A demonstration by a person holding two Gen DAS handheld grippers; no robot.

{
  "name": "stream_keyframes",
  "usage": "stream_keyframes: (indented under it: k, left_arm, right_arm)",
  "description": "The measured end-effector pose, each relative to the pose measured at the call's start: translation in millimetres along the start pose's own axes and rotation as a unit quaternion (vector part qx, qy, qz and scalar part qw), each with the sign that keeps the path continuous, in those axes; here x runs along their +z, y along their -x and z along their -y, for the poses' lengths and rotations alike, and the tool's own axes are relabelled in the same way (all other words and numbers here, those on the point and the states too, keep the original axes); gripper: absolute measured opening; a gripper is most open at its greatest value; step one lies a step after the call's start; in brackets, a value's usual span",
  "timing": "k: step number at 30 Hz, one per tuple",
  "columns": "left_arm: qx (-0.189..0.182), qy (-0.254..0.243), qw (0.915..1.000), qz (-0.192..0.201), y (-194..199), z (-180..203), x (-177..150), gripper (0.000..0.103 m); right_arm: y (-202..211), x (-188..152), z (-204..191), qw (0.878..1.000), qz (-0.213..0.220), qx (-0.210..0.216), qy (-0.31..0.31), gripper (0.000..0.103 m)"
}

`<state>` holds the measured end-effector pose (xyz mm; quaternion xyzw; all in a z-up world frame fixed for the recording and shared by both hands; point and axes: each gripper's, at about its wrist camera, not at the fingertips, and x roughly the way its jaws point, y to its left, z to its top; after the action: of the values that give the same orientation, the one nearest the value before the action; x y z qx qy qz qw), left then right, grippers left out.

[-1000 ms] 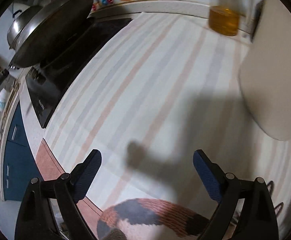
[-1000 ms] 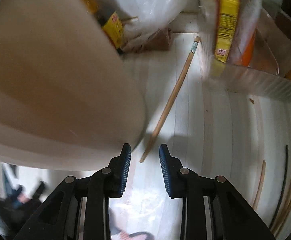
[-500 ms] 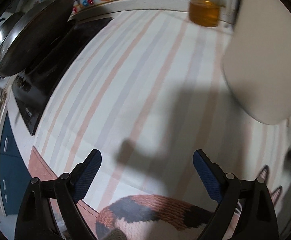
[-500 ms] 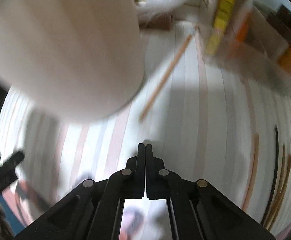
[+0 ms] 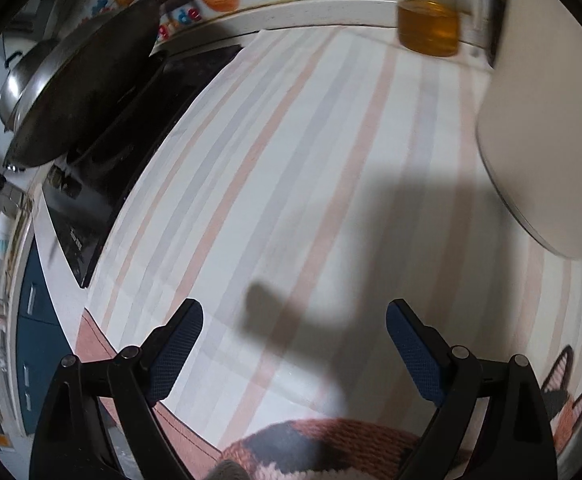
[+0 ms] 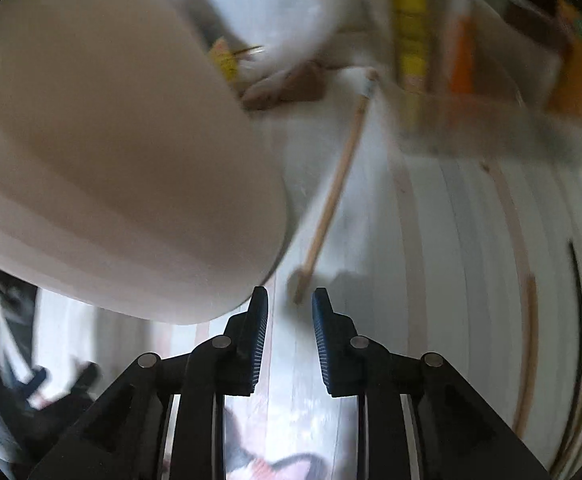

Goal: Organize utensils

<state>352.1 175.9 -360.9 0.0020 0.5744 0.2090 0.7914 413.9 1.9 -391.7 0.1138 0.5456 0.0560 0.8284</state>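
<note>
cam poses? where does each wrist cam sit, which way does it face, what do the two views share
Left wrist: on the left gripper, angled down at the striped cloth, wok at left; own open fingers show.
Right wrist: on the right gripper, angled down at a wooden chopstick; jaws just reopening, nothing between.
Shared: the cloth and the big white container.

Light: bright overhead | your shadow (image 5: 303,320) falls dark on the striped cloth (image 5: 291,160) | right view motion-blurred | fisheye edges bend.
</note>
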Motion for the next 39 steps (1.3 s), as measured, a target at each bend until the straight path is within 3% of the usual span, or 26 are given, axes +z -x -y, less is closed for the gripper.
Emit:
stream_keyframes:
  k: [3,6,12,18,21,24,27,30,32,34,35,38,39]
  left_arm:
    - [-0.005,0.001,1.0000,-0.002,-5,-4,4,0.094]
    - [-0.009,0.000,1.0000,-0.001,-5,-7,5,0.094]
    - [-0.033,0.003,0.9995,-0.001,3,-12,2,0.094]
    - [-0.074,-0.030,0.9968,0.003,28,6,-10,0.094]
    - [-0.113,-0.059,0.9918,-0.006,47,34,-22,0.094]
    - [-0.156,-0.084,0.9841,-0.016,67,74,-32,0.094]
    - [-0.182,-0.108,0.9768,-0.030,83,120,-36,0.094]
    - [-0.202,-0.134,0.9694,-0.041,89,167,-38,0.093]
    - [-0.193,-0.157,0.9678,-0.040,87,200,-36,0.093]
    - [-0.180,-0.174,0.9674,-0.040,81,225,-34,0.082]
    - [-0.171,-0.180,0.9678,-0.043,78,234,-32,0.071]
    - [-0.165,-0.181,0.9690,-0.026,78,248,-24,0.051]
    - [-0.170,-0.182,0.9680,-0.026,79,251,-23,0.027]
  right_arm:
    - [-18,-3,-13,0.998,-0.010,-0.045,0.032,0.024]
    - [-18,-11,-26,0.993,0.021,-0.097,0.068,0.007]
    - [-9,-29,-20,0.992,0.011,-0.105,0.069,0.004]
    - [41,-107,14,0.994,-0.048,-0.077,0.062,0.003]
    - [61,-141,30,0.992,-0.101,-0.050,0.050,0.004]
    - [78,-151,64,0.989,-0.145,-0.014,-0.005,0.005]
    - [105,-144,92,0.991,-0.122,0.004,-0.049,0.018]
    - [108,-104,135,0.992,-0.094,0.005,-0.085,0.019]
    - [116,-92,164,0.991,-0.085,-0.001,-0.102,0.019]
    - [118,-73,187,0.990,-0.080,0.002,-0.117,0.019]
    - [117,-76,195,0.990,-0.081,0.004,-0.119,0.019]
    - [105,-61,201,0.988,-0.093,0.023,-0.124,0.019]
    - [104,-59,205,0.987,-0.099,0.028,-0.121,0.019]
